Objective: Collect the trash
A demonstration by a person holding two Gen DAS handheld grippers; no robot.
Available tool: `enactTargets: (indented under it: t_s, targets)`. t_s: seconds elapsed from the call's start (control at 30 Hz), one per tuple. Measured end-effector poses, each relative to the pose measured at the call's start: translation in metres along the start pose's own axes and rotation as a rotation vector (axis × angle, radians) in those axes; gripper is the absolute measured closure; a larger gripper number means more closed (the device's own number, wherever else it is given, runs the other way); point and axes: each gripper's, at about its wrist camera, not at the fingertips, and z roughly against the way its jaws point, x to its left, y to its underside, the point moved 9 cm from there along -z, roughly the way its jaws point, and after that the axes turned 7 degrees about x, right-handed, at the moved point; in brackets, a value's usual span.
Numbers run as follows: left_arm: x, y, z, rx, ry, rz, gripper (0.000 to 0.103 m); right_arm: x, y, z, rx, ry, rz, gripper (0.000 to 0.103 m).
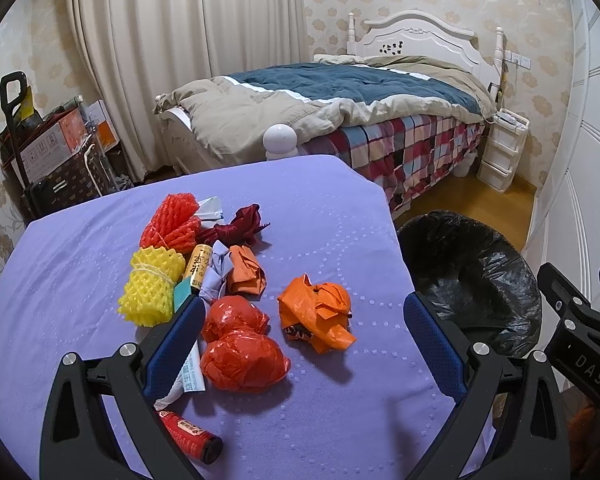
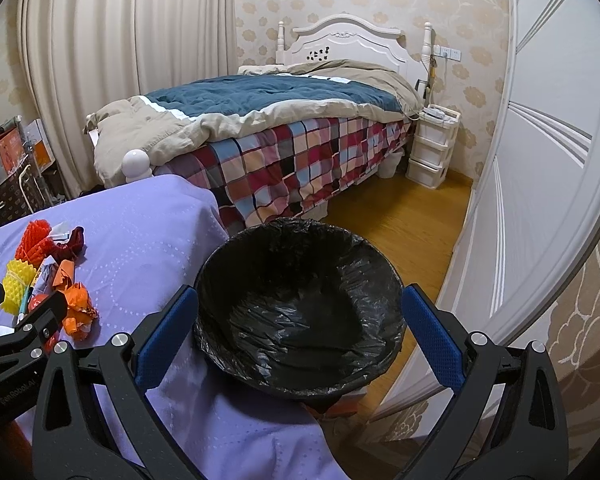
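My left claw (image 1: 305,322) hangs spread wide and empty above the worktop (image 1: 340,208), its fingers either side of the red plastic bundle (image 1: 240,344) and the orange crumpled bag (image 1: 318,310). Beyond the red bundle lie the yellow foam net (image 1: 150,290), orange foam net (image 1: 172,220) and a dark red ribbon (image 1: 240,226); nearer than it lies a red tube (image 1: 190,436). My right claw (image 2: 300,330) is also gaping and empty, over the black-lined bin (image 2: 300,312), which stands just beside the worktop's right edge.
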Motion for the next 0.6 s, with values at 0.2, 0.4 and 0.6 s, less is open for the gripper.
enactTargets:
  t_s: [0.2,0.4,0.6]
  targets:
    - [0.001,0.004,-0.002,0.005,-0.001,0.000,0.006,-0.002,0.001,-0.001,0.002,0.001,-0.001,0.004]
    - [0.000,0.005,-0.005,0.007,-0.002,0.000,0.006,-0.005,0.006,-0.003,0.006,0.002,-0.004,0.004]
    - [-0.002,0.011,-0.014,0.015,-0.007,-0.001,0.006,-0.005,0.006,-0.003,0.008,0.003,-0.005,0.004]
